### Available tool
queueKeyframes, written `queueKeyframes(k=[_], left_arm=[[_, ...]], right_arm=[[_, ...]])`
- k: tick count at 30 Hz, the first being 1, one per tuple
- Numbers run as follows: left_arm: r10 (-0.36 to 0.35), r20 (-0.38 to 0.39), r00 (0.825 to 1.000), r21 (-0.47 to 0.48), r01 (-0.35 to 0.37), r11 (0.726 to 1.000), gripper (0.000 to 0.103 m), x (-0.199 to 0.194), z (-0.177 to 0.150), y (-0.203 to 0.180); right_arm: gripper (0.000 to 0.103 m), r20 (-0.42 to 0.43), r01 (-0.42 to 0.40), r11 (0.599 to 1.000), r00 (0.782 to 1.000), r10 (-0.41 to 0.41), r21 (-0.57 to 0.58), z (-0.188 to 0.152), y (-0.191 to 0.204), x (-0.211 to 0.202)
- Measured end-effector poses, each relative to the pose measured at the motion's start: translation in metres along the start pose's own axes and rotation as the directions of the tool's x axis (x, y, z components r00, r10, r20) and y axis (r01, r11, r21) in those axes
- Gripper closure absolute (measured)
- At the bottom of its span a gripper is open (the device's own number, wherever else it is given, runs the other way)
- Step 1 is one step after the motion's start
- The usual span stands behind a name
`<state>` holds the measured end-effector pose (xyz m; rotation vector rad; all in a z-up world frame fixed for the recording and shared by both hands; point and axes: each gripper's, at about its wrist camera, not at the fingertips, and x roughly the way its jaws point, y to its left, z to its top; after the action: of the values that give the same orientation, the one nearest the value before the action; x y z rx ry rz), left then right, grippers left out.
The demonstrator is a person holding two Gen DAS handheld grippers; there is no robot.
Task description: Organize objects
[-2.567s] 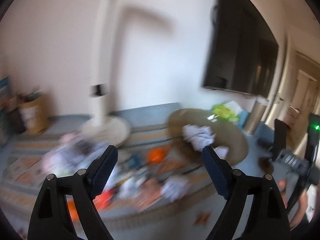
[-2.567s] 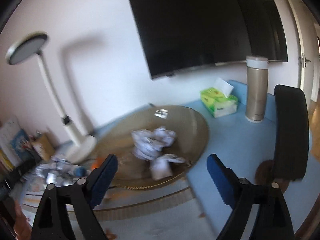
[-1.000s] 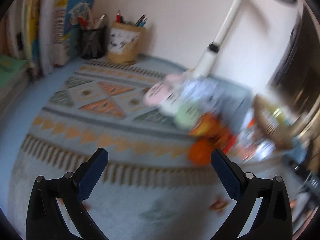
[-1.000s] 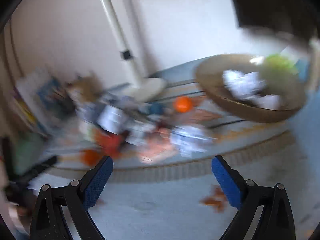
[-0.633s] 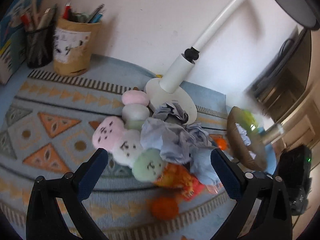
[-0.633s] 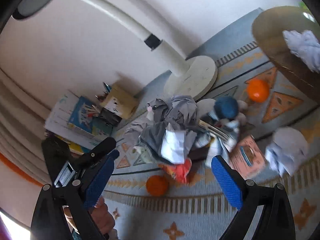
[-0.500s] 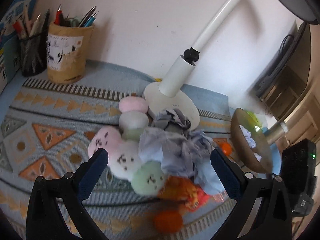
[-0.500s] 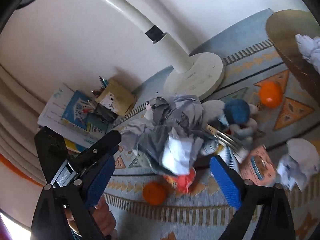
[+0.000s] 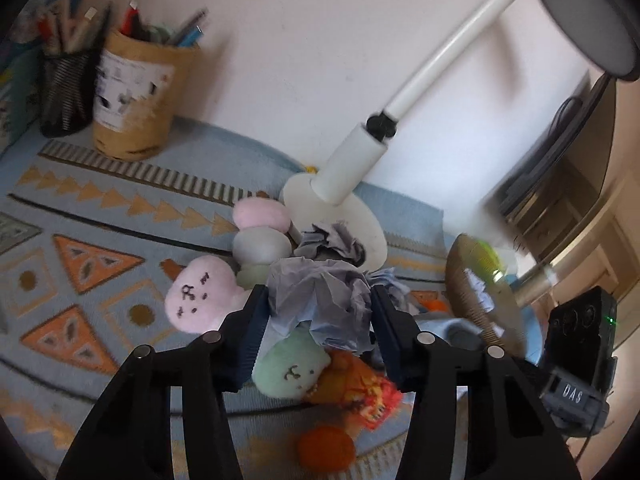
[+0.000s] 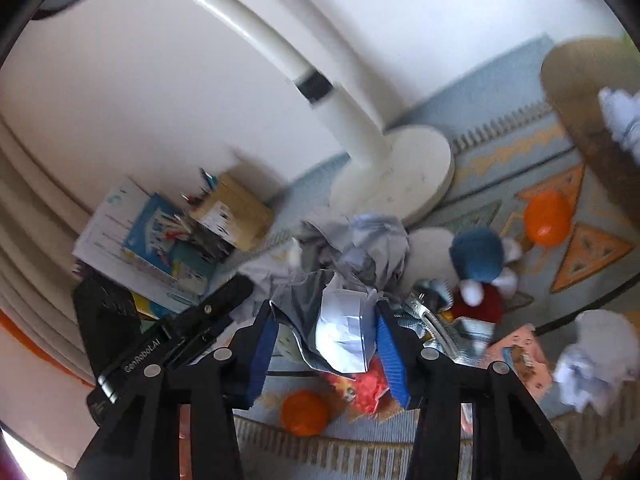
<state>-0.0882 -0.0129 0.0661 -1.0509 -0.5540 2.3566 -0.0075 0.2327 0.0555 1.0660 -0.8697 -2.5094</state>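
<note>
Crumpled grey-blue paper (image 9: 320, 300) fills the left wrist view, pinched between the blue pads of the left gripper (image 9: 318, 322), whose jaws have just been closing onto it; it sits atop a pile of pastel plush toys (image 9: 200, 298) and an orange snack wrapper (image 9: 360, 384) on the patterned woven mat (image 9: 100, 240), near the white desk lamp's round base (image 9: 360, 224). From the right wrist, the right gripper (image 10: 326, 344) has likewise just been closing and now clamps a crumpled white-and-grey paper wad (image 10: 340, 336) on the same heap, with an orange ball (image 10: 304, 412) just below and the woven brown basket (image 10: 580, 100) well apart at upper right.

Black gripper arms (image 9: 320, 328), ribbed blue fingers (image 10: 390, 356), silver screws
</note>
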Motion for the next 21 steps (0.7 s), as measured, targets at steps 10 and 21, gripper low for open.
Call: queueKeyframes(k=[10,21], left_arm=[[0.167,0.121,0.979,-0.016,-0.166,0.986,0.055,-0.098,-0.083,0.021],[0.349,0.122,0.929,0.095,-0.361,0.928,0.051,-0.085,-0.104,0.015]], right_arm=[[0.055,0.047,0.165,0.902,0.986,-0.159,-0.399,-0.075,0.018,-0.082],[0.016,-0.047,0.142,0.851,0.980,-0.191,-0.505,-0.144,-0.006,-0.091]])
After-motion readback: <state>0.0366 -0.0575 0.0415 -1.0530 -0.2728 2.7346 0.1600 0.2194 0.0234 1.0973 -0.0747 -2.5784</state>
